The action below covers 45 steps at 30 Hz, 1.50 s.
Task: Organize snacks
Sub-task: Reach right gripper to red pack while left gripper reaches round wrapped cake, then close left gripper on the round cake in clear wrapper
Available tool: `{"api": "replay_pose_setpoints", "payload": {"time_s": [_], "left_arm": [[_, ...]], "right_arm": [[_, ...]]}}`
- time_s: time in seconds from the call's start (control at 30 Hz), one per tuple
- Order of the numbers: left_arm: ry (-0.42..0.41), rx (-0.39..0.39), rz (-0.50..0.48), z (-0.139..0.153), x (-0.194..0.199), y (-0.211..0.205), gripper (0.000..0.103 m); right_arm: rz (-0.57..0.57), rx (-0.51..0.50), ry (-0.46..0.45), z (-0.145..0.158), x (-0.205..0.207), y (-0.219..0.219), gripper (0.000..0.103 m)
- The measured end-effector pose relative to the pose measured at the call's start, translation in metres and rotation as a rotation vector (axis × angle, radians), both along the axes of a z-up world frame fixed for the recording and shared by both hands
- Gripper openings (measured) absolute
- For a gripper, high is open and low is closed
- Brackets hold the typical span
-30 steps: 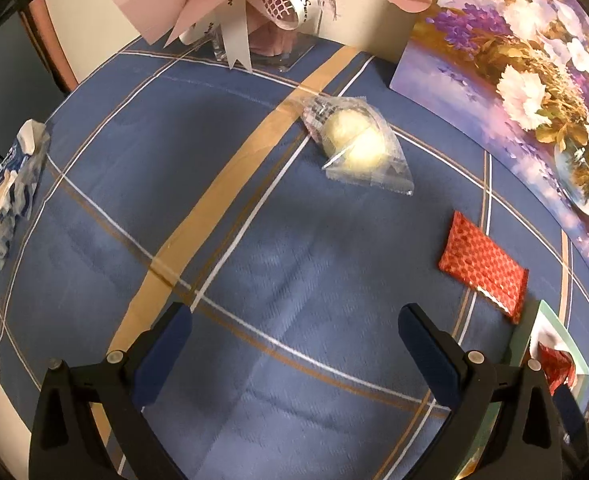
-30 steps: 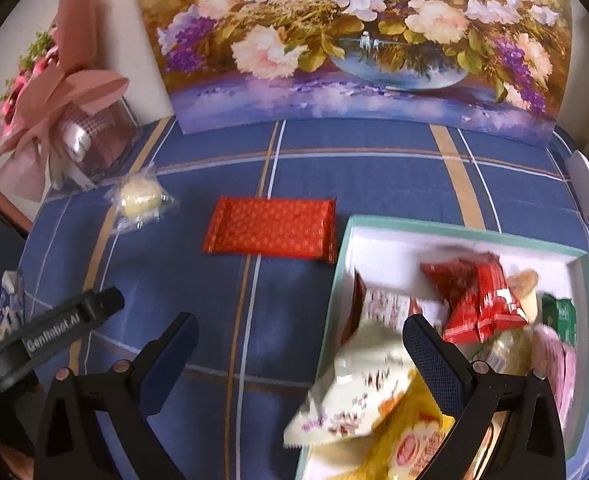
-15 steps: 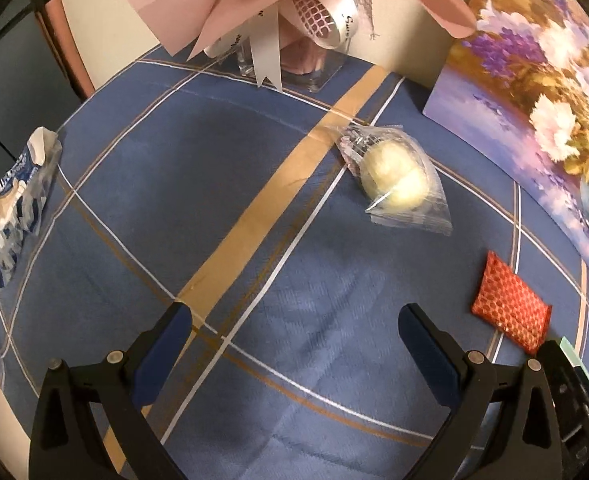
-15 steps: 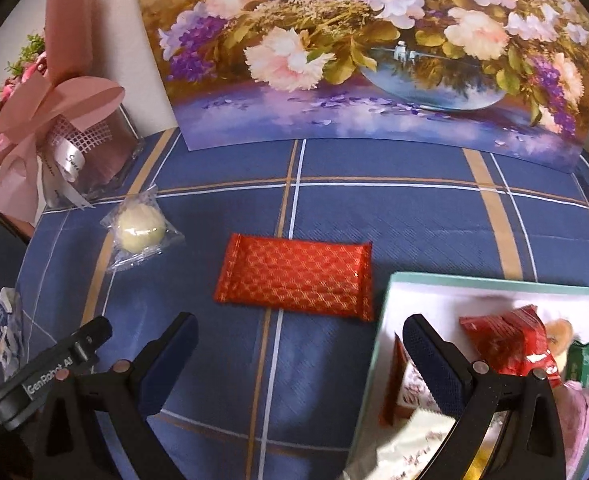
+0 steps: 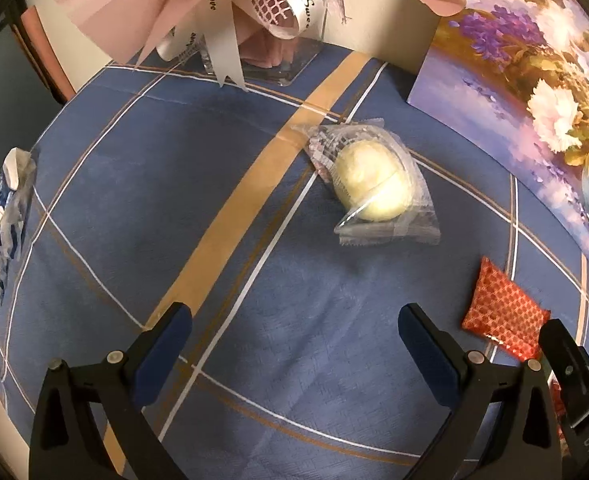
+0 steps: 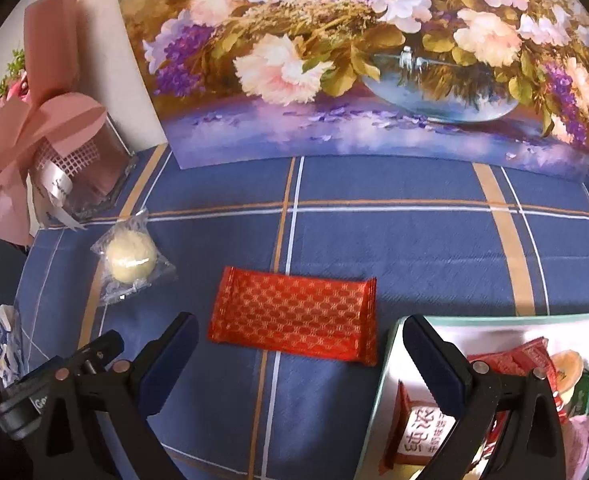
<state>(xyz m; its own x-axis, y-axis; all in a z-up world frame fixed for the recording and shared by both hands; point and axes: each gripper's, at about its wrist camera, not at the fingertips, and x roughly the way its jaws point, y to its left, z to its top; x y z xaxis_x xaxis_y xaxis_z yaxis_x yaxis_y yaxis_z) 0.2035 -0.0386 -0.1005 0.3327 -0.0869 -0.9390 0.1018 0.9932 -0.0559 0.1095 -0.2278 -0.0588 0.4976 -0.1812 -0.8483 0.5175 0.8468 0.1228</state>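
A pale round pastry in a clear wrapper (image 5: pixel 368 182) lies on the blue checked tablecloth ahead of my open, empty left gripper (image 5: pixel 294 340); it also shows in the right wrist view (image 6: pixel 131 258). A flat red patterned snack packet (image 6: pixel 292 316) lies just ahead of my open, empty right gripper (image 6: pixel 300 344) and shows at the right of the left wrist view (image 5: pixel 502 314). A white box with a teal rim (image 6: pixel 386 364) at the lower right holds several wrapped snacks (image 6: pixel 522 360).
A flower painting (image 6: pixel 354 60) leans along the back. A pink bouquet in a clear box (image 5: pixel 254 16) stands at the back left. A blue-and-white packet (image 5: pixel 2 216) lies at the table's left edge. The left gripper's body (image 6: pixel 54 372) is at the right view's lower left.
Both grippers have moved forward. The pastry and the red packet now sit closer and larger in view. The snack box has slid toward the lower right of the right wrist view.
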Motion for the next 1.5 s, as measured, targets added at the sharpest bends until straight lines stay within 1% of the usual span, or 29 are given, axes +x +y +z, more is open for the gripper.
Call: {"api": "replay_pose_setpoints", "payload": {"time_s": [0.17, 0.23, 0.43, 0.47, 0.63, 0.8, 0.87, 1.03, 1.13, 1.2, 1.33, 1.43, 1.5], "left_arm": [[-0.02, 0.057, -0.04, 0.013, 0.014, -0.008, 0.103], [-0.032, 0.066, -0.068, 0.019, 0.02, -0.013, 0.103], [-0.011, 0.042, -0.084, 0.026, 0.03, -0.016, 0.103], [-0.007, 0.037, -0.09, 0.026, 0.031, -0.017, 0.103], [-0.019, 0.046, -0.136, 0.03, 0.031, -0.026, 0.103], [-0.043, 0.049, -0.167, 0.036, 0.034, -0.033, 0.103], [-0.051, 0.044, -0.176, 0.037, 0.038, -0.036, 0.103], [-0.054, 0.035, -0.177, 0.028, 0.049, -0.04, 0.103], [-0.034, -0.013, -0.148, 0.02, 0.059, -0.038, 0.102], [-0.021, -0.031, -0.14, 0.016, 0.063, -0.039, 0.102], [-0.01, -0.037, -0.145, 0.006, 0.071, -0.046, 0.102], [0.013, -0.043, -0.152, -0.003, 0.076, -0.052, 0.102], [0.017, -0.04, -0.157, -0.008, 0.078, -0.055, 0.102]], "right_arm": [[0.007, 0.004, -0.011, 0.003, 0.004, -0.005, 0.103], [0.011, 0.004, -0.013, 0.003, 0.006, -0.007, 0.103], [0.025, -0.006, 0.0, -0.001, 0.012, -0.008, 0.103], [0.039, -0.016, -0.017, -0.002, 0.014, -0.008, 0.103], [0.055, -0.014, -0.021, -0.006, 0.018, -0.007, 0.103], [0.067, 0.058, -0.041, -0.016, 0.025, -0.009, 0.103], [0.069, 0.067, -0.046, -0.019, 0.027, -0.009, 0.103], [0.074, 0.059, -0.05, -0.022, 0.036, -0.007, 0.103], [0.075, 0.059, -0.059, -0.026, 0.042, -0.005, 0.103], [0.087, 0.061, -0.061, -0.03, 0.046, -0.003, 0.103], [0.111, 0.052, -0.042, -0.043, 0.059, 0.005, 0.103], [0.126, 0.019, -0.033, -0.048, 0.066, 0.009, 0.103], [0.139, 0.034, -0.044, -0.048, 0.069, 0.009, 0.103]]}}
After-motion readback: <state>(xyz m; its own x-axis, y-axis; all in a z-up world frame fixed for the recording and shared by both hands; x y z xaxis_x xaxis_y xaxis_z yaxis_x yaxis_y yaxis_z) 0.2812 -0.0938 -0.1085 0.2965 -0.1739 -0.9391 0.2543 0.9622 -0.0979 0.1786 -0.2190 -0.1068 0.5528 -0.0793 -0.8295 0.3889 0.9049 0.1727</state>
